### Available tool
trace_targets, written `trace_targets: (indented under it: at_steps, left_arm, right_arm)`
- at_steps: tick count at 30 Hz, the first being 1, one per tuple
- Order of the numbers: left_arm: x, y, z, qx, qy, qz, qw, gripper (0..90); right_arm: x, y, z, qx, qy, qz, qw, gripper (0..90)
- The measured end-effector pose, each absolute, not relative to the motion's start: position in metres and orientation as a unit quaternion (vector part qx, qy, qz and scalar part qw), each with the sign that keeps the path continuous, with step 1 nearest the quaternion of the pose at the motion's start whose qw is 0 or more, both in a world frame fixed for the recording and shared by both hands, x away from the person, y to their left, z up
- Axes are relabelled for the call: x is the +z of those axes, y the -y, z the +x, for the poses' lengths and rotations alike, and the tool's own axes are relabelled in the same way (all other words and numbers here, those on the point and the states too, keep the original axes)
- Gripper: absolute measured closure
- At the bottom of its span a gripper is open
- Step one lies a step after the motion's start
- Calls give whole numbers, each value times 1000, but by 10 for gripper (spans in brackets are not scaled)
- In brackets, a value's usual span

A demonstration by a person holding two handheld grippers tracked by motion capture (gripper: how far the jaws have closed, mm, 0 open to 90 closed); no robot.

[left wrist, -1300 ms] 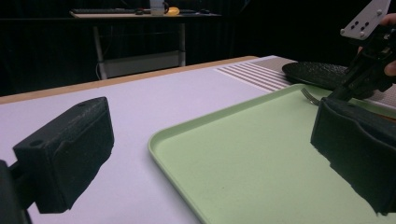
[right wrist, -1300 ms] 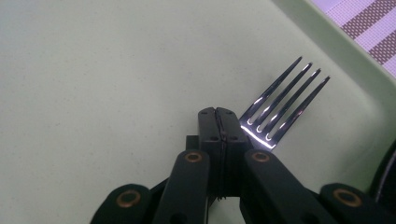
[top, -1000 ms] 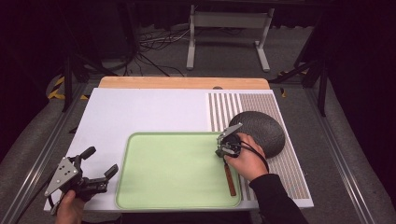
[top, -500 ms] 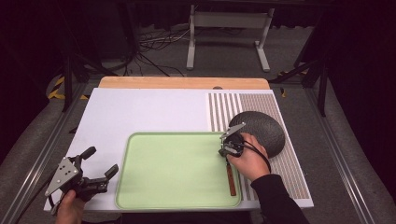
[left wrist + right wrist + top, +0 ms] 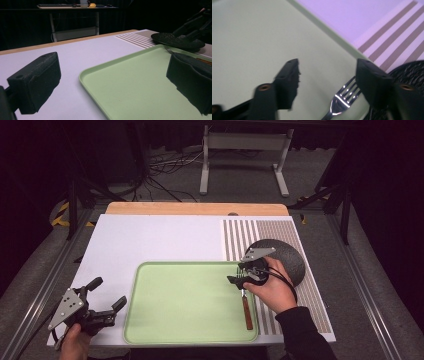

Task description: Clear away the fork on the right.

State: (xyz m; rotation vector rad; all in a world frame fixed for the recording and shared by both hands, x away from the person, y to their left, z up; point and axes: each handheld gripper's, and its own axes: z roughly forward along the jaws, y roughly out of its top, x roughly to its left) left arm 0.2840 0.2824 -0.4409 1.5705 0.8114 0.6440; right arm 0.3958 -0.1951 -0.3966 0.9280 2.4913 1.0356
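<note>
Having just opened, the right tongs [image 5: 239,279] hover above the fork [image 5: 245,305] lying at the green tray [image 5: 150,330]'s three o'clock edge, likely placed, while the left tongs [image 5: 107,299] idle open.

Surface [image 5: 150,245]: white top, wooden strip [image 5: 195,208] along its far edge. Landmark is the green tray [image 5: 185,302], sitting flat on the white near the front edge. Striped placemat [image 5: 300,285] lies just right of the tray, its left edge tucked under the tray's right rim. Dark round plate [image 5: 285,257] rests on the placemat, off the tray's far-right corner. White area left of and behind the tray is bare.
</note>
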Motion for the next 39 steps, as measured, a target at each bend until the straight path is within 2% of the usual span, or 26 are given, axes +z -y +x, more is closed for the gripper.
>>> trace_targets:
  at_steps: [2,3,20,39]
  left_arm:
    - [-441,-282,284,276,-348,675,589,0]
    - [-441,-281,284,277,-348,674,590,1]
    - [-441,-281,284,277,-349,676,587,1]
    - [-442,-281,284,278,-352,675,586,0]
  right_arm:
    - [-392,197,394,380,-857,309,158,214]
    - [-391,198,393,386,-855,308,158,202]
    - [-368,241,371,468,-814,282,198,169]
    - [-376,292,355,515,-777,291,217,135]
